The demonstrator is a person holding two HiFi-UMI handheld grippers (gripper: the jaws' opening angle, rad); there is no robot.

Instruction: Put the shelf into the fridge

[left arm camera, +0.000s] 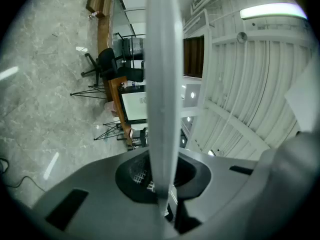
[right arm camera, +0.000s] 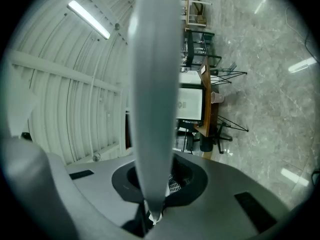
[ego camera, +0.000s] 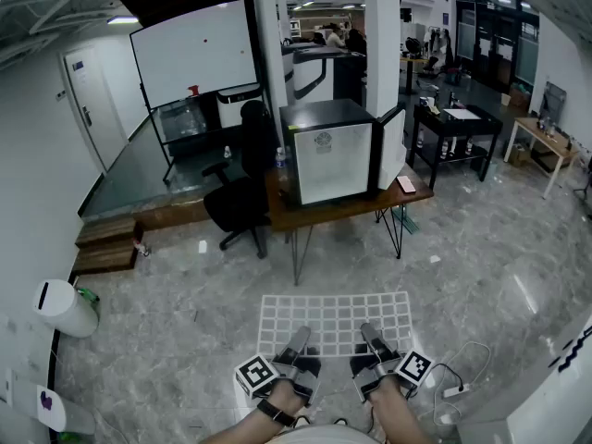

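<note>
Both grippers hold the white wire shelf (ego camera: 335,320) level above the floor. The left gripper (ego camera: 300,339) and the right gripper (ego camera: 370,335) each have their jaws clamped on the shelf's near edge, side by side. The fridge (ego camera: 330,160) stands well apart on the wooden worktop (ego camera: 344,211), near its right end, with its door (ego camera: 392,146) swung open.

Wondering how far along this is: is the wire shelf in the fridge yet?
Out: the shelf, held by left gripper and right gripper, hangs over the floor, apart from the fridge.
</note>
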